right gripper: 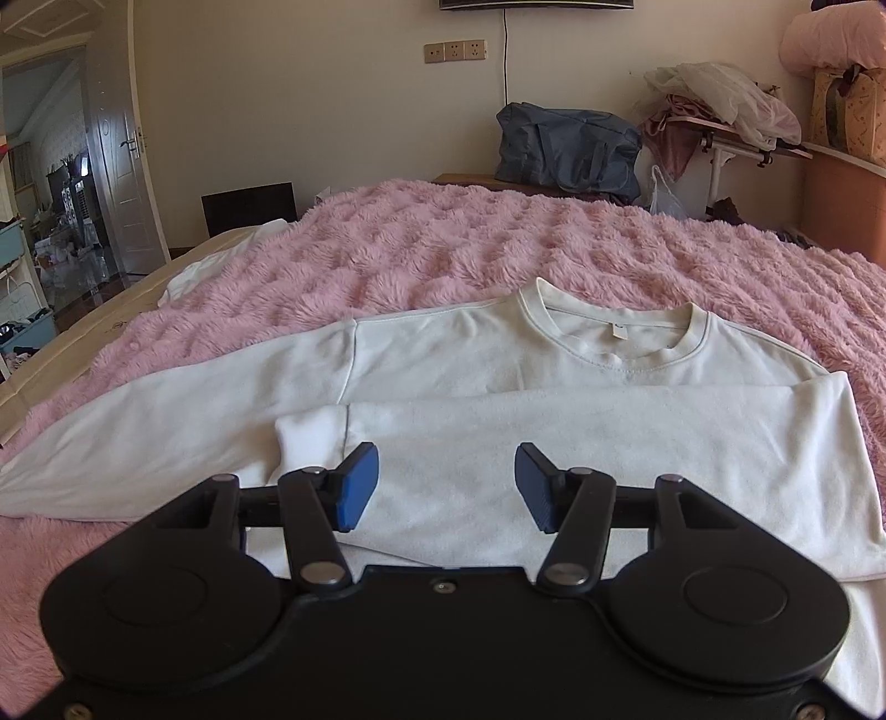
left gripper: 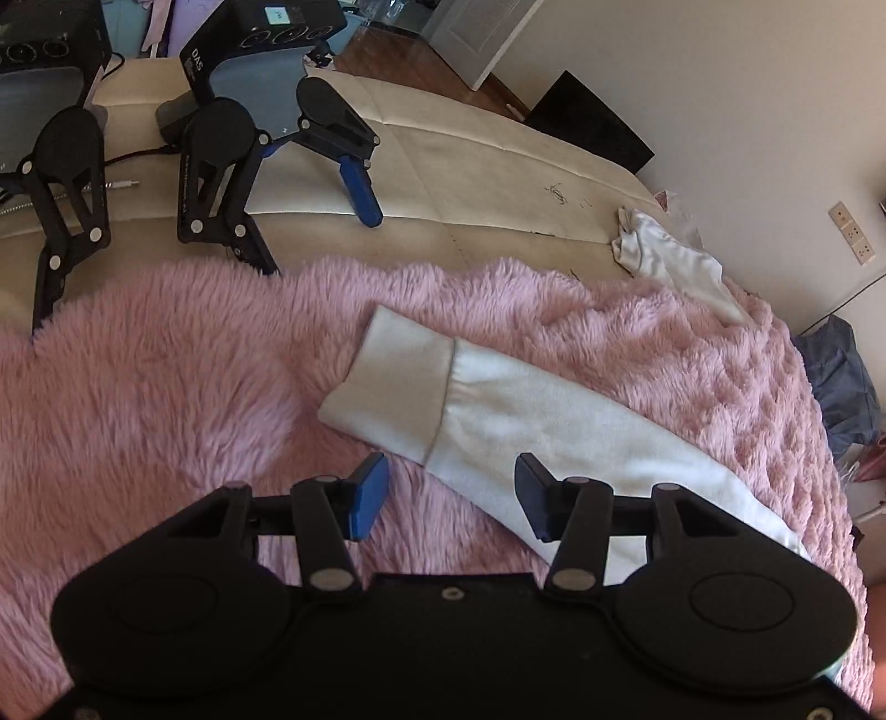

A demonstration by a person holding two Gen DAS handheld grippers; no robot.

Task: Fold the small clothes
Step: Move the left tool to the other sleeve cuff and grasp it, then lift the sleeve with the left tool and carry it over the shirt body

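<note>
A white sweatshirt (right gripper: 498, 360) lies flat on the pink fluffy blanket (right gripper: 443, 243), collar away from me. Its right sleeve (right gripper: 554, 432) is folded across the chest. Its left sleeve (left gripper: 542, 426) stretches out to the side, its ribbed cuff (left gripper: 398, 382) lying on the blanket (left gripper: 166, 376). My left gripper (left gripper: 451, 498) is open and empty, hovering just above that outstretched sleeve below the cuff. My right gripper (right gripper: 447, 487) is open and empty, just above the folded sleeve and the body of the sweatshirt.
Two spare black grippers (left gripper: 232, 166) with blue pads lie on the beige mattress (left gripper: 470, 183) beyond the blanket, beside black boxes (left gripper: 260, 50). Another white garment (left gripper: 675, 260) lies crumpled at the blanket's far edge. A dark bag (right gripper: 565, 149) and clutter stand by the far wall.
</note>
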